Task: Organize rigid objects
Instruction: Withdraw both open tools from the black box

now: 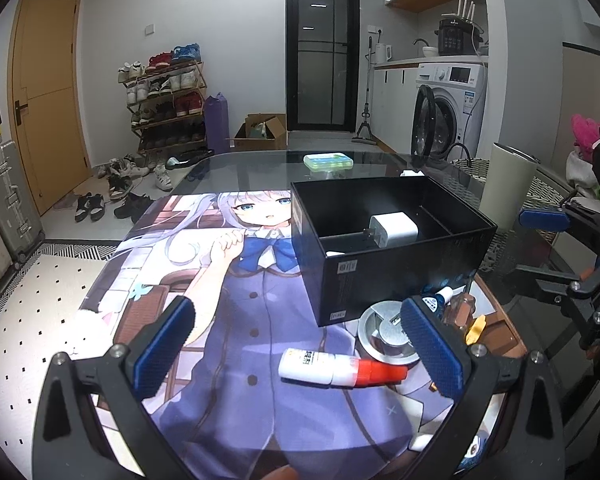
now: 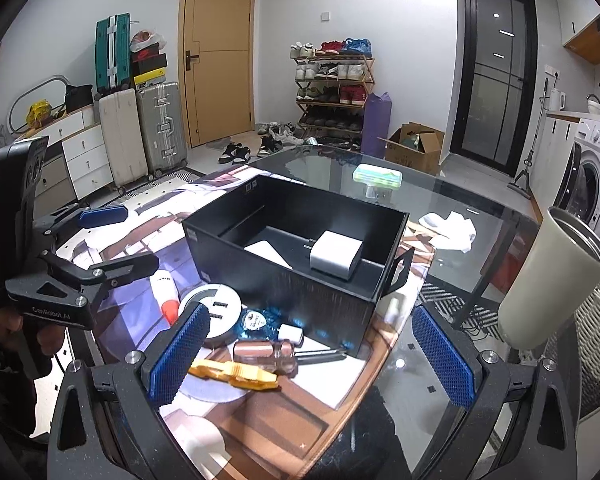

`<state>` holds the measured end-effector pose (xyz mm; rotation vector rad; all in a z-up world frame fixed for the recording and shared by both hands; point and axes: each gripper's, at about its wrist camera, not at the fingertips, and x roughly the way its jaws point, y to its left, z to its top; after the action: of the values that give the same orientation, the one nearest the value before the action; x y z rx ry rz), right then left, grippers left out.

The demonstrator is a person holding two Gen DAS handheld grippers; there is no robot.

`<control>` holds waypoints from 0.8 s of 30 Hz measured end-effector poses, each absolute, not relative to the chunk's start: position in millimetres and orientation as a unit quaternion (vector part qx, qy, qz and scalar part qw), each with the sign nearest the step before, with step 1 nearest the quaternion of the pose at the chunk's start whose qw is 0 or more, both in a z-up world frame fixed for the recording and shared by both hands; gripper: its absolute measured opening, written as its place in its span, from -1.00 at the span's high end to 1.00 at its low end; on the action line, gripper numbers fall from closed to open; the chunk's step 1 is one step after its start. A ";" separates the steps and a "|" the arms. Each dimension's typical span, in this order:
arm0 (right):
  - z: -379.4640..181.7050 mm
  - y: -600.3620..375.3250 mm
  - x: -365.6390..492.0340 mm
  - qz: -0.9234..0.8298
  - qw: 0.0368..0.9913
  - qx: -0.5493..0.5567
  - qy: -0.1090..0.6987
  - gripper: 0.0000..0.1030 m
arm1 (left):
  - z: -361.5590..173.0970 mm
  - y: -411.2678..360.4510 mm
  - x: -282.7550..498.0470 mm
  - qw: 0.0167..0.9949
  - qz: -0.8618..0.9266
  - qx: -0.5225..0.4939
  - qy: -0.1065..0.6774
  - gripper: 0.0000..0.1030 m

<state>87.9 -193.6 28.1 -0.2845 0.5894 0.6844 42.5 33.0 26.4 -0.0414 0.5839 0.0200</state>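
Observation:
A black open box (image 1: 396,276) (image 2: 284,284) stands on the anime-print mat (image 1: 236,320) and holds a white charger (image 1: 394,230) (image 2: 335,258). A white tube with a red cap (image 1: 340,368) (image 2: 165,290) lies in front of the box, between my left gripper's pads. My left gripper (image 1: 300,348) is open and empty just above it. A round silver hub (image 1: 386,336) (image 2: 216,312), a clear bottle (image 2: 266,354), a yellow clip (image 2: 236,374) and a small white plug (image 2: 291,334) lie beside the box. My right gripper (image 2: 310,354) is open and empty above them.
A beige tumbler (image 1: 508,184) (image 2: 548,284) stands at the glass table's right. A green pill case (image 1: 327,161) (image 2: 377,177) and crumpled white tissue (image 2: 448,229) lie beyond the box. A wicker chair (image 1: 540,200) is to the right. The table edge is near the grippers.

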 end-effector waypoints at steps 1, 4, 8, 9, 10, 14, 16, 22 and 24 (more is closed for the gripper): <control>26.9 -193.9 86.7 0.330 0.889 -0.136 0.287 -0.99 | 25.6 33.3 42.1 0.957 0.009 -0.021 0.291 -1.00; 22.6 -193.2 86.4 0.331 0.886 -0.132 0.298 -0.99 | 20.5 34.3 39.1 0.955 0.009 -0.022 0.296 -1.00; 14.0 -194.8 84.6 0.331 0.881 -0.127 0.313 -0.99 | 14.9 34.3 35.5 0.953 0.007 -0.028 0.302 -1.00; 12.2 -195.2 84.2 0.331 0.880 -0.125 0.317 -0.99 | 13.6 33.8 34.4 0.952 0.006 -0.028 0.304 -1.00; 10.1 -195.2 83.6 0.332 0.878 -0.124 0.321 -0.99 | 12.3 33.1 33.4 0.952 0.005 -0.027 0.305 -1.00; 1.9 -192.6 80.3 0.335 0.872 -0.120 0.336 -0.99 | 7.8 31.1 30.0 0.951 0.009 -0.024 0.309 -1.00; -2.6 -191.1 78.3 0.337 0.869 -0.120 0.342 -0.99 | 5.2 30.8 28.1 0.950 0.007 -0.025 0.312 -1.00; -13.7 -183.9 76.5 0.339 0.859 -0.117 0.366 -0.99 | -3.5 29.5 22.7 0.947 0.003 -0.027 0.320 -1.00; -17.1 -179.9 75.2 0.341 0.856 -0.118 0.370 -0.99 | -6.9 29.6 22.0 0.946 0.004 -0.028 0.323 -1.00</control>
<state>75.2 -179.9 -17.1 -0.2478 0.7784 0.7158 22.0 29.6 -6.9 -0.0570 0.6586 0.0085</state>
